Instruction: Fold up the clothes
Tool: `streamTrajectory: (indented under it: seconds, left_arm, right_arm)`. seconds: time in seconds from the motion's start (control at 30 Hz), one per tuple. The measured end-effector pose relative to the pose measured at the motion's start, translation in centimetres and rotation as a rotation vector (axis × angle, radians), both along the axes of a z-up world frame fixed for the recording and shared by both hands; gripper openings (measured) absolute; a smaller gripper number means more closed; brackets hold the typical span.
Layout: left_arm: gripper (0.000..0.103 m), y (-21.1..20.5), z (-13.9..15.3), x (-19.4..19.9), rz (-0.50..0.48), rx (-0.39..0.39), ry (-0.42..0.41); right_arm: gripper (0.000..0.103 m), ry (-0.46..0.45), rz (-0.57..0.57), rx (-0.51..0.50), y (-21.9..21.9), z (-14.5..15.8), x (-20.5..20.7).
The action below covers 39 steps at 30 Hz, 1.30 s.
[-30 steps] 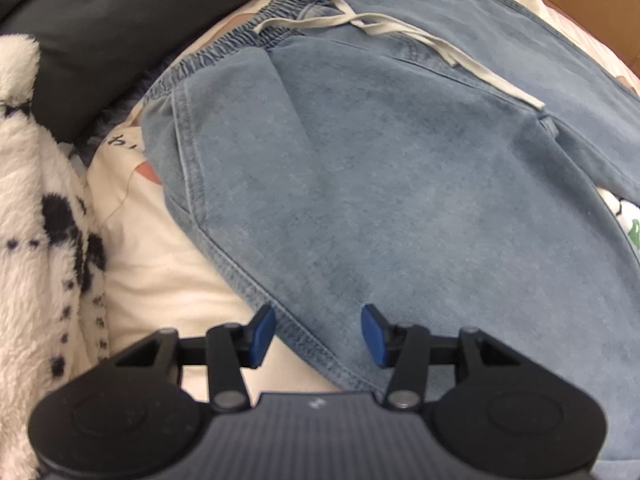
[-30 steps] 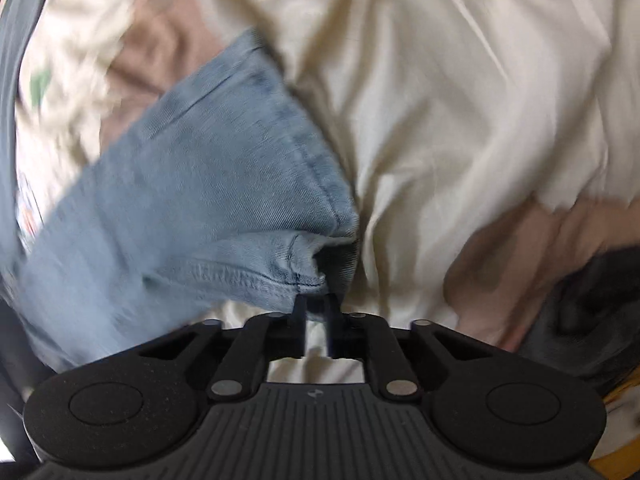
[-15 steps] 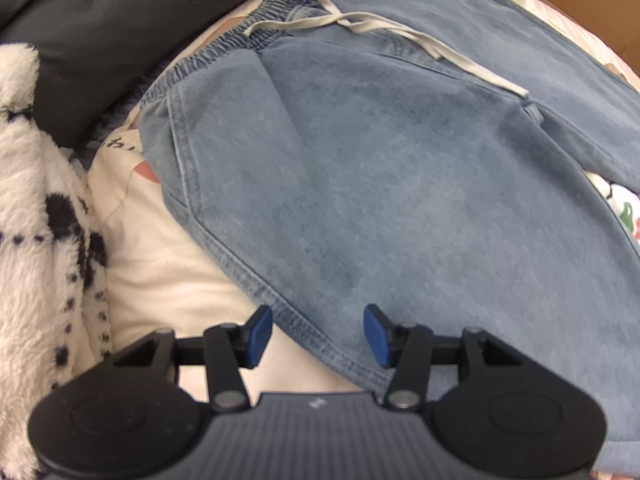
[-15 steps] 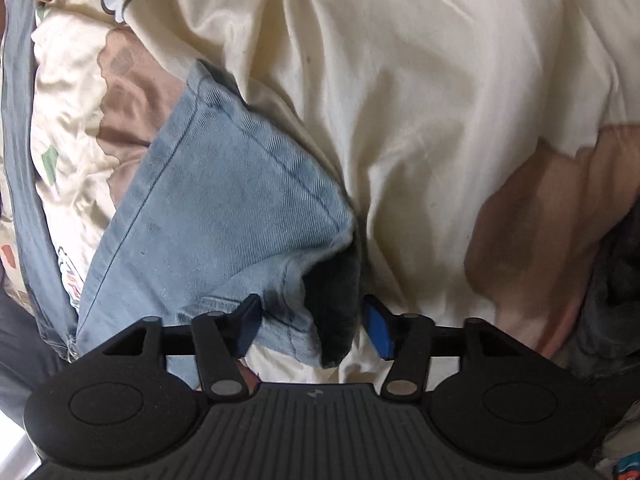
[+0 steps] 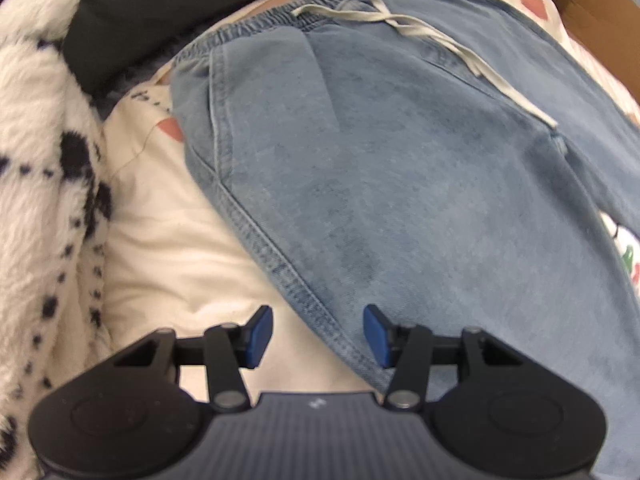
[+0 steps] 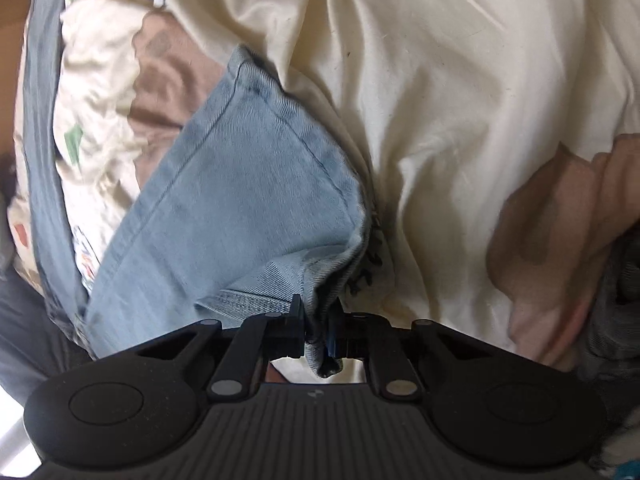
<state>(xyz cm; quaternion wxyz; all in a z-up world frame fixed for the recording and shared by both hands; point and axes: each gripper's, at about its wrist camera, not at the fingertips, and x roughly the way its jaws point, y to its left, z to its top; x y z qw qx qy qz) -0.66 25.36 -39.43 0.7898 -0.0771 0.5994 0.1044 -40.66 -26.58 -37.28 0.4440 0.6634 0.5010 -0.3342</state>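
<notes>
R gripper (image 6: 317, 330) has just been closing and now pinches the hem corner of the jeans leg (image 6: 256, 184); half a sec ago its jaws stood wide around that cuff, so the grasp is fresh. L gripper (image 5: 318, 334) hangs open, same as before, its pads either side of the outer seam near the hip, not pressing. Jeans (image 5: 400, 168) lie flat on the cream printed bedsheet (image 5: 176, 248), drawstring (image 5: 420, 36) at the waistband. Prob next: L grabs seam, then fold.
</notes>
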Motion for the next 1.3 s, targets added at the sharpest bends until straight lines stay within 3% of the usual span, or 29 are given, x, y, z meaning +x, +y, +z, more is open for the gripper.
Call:
streamTrajectory:
  seconds: [0.3, 0.4, 0.57, 0.7, 0.8, 0.93, 1.17, 1.27, 1.3]
  left_arm:
    - [0.052, 1.5, -0.8, -0.9, 0.106, -0.095, -0.032]
    - [0.040, 2.3, -1.3, -1.2, 0.146, -0.130, -0.046]
    - [0.037, 4.2, -1.6, -1.7, 0.245, -0.197, -0.108]
    - [0.014, 4.9, -2.3, -1.9, 0.287, -0.267, -0.150]
    - [0.003, 5.0, -1.3, -2.1, 0.297, -0.250, -0.182]
    - [0.004, 4.6, 0.5, -2.1, 0.229, -0.203, -0.197]
    - [0.004, 4.9, -2.2, -0.6, 0.179, -0.183, -0.104]
    - [0.016, 5.0, -2.7, 0.8, 0.173, -0.164, -0.073]
    - [0.023, 5.4, -2.5, 1.2, 0.182, -0.152, -0.088]
  right_arm:
    - [0.008, 0.134, 0.189, 0.059, 0.5, 1.8, -0.8]
    - [0.008, 0.161, 0.221, 0.066, 1.2, 1.1, -0.6]
    - [0.008, 0.178, 0.239, 0.077, 1.7, 1.2, -0.8]
    - [0.008, 0.180, 0.262, 0.069, 1.4, 2.1, -0.5]
    - [0.007, 0.187, 0.271, 0.060, 1.2, 2.5, -0.4]
    - [0.008, 0.193, 0.283, 0.054, 1.2, 2.9, -0.6]
    - [0.008, 0.226, 0.271, 0.055, 2.2, 1.6, -1.4]
    - [0.010, 0.237, 0.273, 0.045, 2.5, 0.8, -1.4]
    - [0.015, 0.246, 0.276, 0.044, 2.4, 0.7, -1.4]
